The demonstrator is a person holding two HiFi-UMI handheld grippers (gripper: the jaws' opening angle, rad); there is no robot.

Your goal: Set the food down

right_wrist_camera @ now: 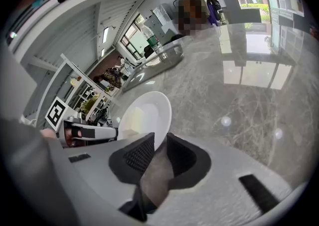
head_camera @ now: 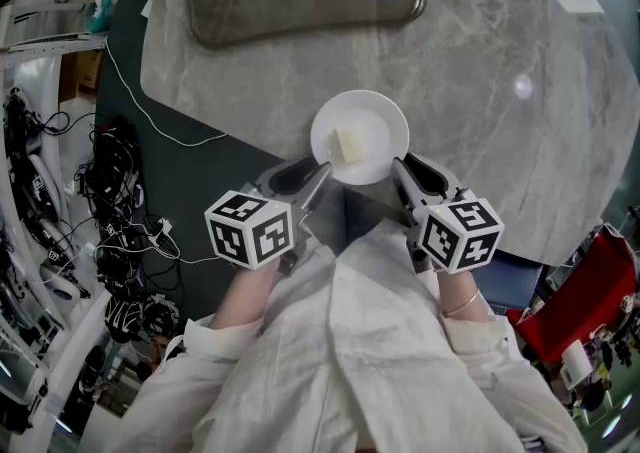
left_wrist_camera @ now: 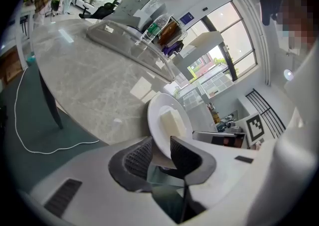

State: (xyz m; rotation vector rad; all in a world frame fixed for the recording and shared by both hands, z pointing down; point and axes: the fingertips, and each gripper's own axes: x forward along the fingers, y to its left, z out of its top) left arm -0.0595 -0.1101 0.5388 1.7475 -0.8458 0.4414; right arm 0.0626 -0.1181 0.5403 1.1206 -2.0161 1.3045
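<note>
Left gripper (head_camera: 318, 177) on plate (head_camera: 394, 117) rim; block (head_camera: 349, 146) flat

Pale cream rectangular block of food (head_camera: 349, 145) on a glossy white round plate (head_camera: 385, 113), at the near edge of the grey marbled stone tabletop (head_camera: 480, 91)
The block of food lies flat in the shallow well of the plate, a little left of its centre, and is the only thing on it. The plate sits level, right way up, its nearest rim at the tabletop's edge. The left hand-held gripper (head_camera: 316, 177) pinches the near-left rim and the right hand-held gripper (head_camera: 399, 167) the near-right rim; whether the plate's base touches the tabletop cannot be told
</note>
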